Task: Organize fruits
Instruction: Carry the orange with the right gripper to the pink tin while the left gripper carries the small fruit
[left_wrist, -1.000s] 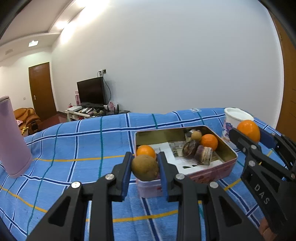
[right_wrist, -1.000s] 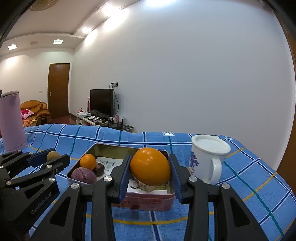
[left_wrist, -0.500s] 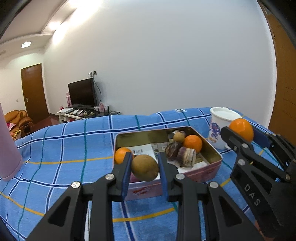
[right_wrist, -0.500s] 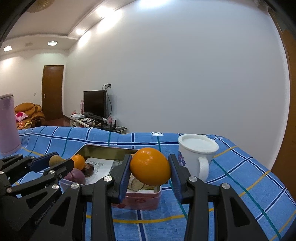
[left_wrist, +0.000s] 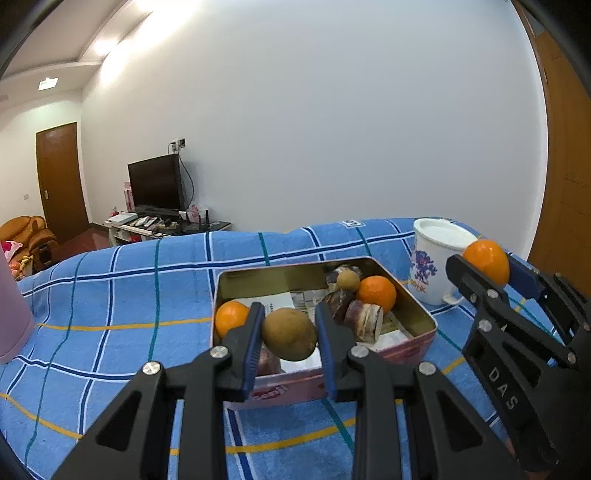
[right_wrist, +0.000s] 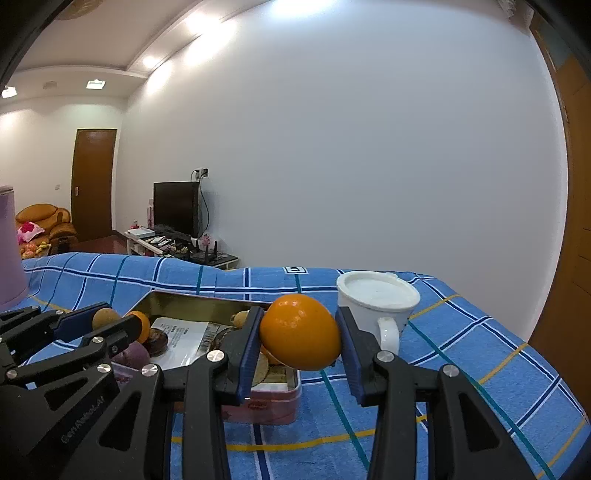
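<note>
My left gripper (left_wrist: 290, 334) is shut on a brown round fruit (left_wrist: 289, 334) and holds it over the near rim of a pink tin box (left_wrist: 417, 308). Inside the tin lie two small oranges (left_wrist: 376, 293), a small brown fruit (left_wrist: 348, 280), purple pieces and printed paper. My right gripper (right_wrist: 300, 332) is shut on a large orange (right_wrist: 300, 332), raised beside the tin's right end (right_wrist: 284, 400). In the left wrist view that same orange (left_wrist: 484, 260) shows at the right in the right gripper (left_wrist: 487, 266). The left gripper (right_wrist: 99, 321) with its brown fruit (right_wrist: 105, 318) shows at the left of the right wrist view.
A white lidded mug (right_wrist: 376, 308) with a blue pattern stands right of the tin on the blue checked cloth (left_wrist: 110, 295). A pink tall container (left_wrist: 13, 314) stands at the far left. Behind are a white wall, a TV stand and a brown door.
Both views have swung a little, so the tin shifted left in the right wrist view. Each gripper keeps its fruit held above the tin.
</note>
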